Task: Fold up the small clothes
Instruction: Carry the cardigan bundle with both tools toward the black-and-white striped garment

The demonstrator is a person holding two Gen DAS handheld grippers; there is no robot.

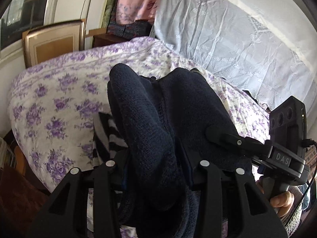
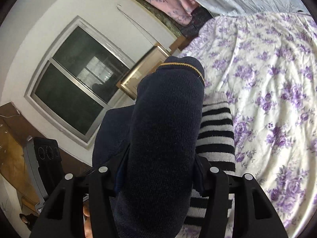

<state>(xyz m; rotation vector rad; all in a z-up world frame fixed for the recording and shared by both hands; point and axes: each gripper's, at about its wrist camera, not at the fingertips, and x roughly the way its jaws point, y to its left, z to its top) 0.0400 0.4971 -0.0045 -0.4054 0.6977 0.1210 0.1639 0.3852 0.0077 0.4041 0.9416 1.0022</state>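
Note:
A dark navy knit garment (image 1: 158,119) is bunched between the fingers of my left gripper (image 1: 156,158), which is shut on it and holds it above the bed. My right gripper (image 2: 160,158) is shut on another part of the same navy garment (image 2: 166,123), whose edge has a thin yellow trim (image 2: 186,66). The right gripper also shows at the right of the left wrist view (image 1: 221,136), its fingers in the navy cloth. A black-and-white striped garment (image 2: 216,130) lies on the bed under the navy one; it also shows in the left wrist view (image 1: 111,132).
The bed is covered by a white quilt with purple flowers (image 2: 267,79). A pale blue pillow cover (image 1: 227,39) lies at its head, pink bedding (image 2: 168,2) behind. A wooden frame (image 1: 53,41) and a window (image 2: 79,79) stand by the wall.

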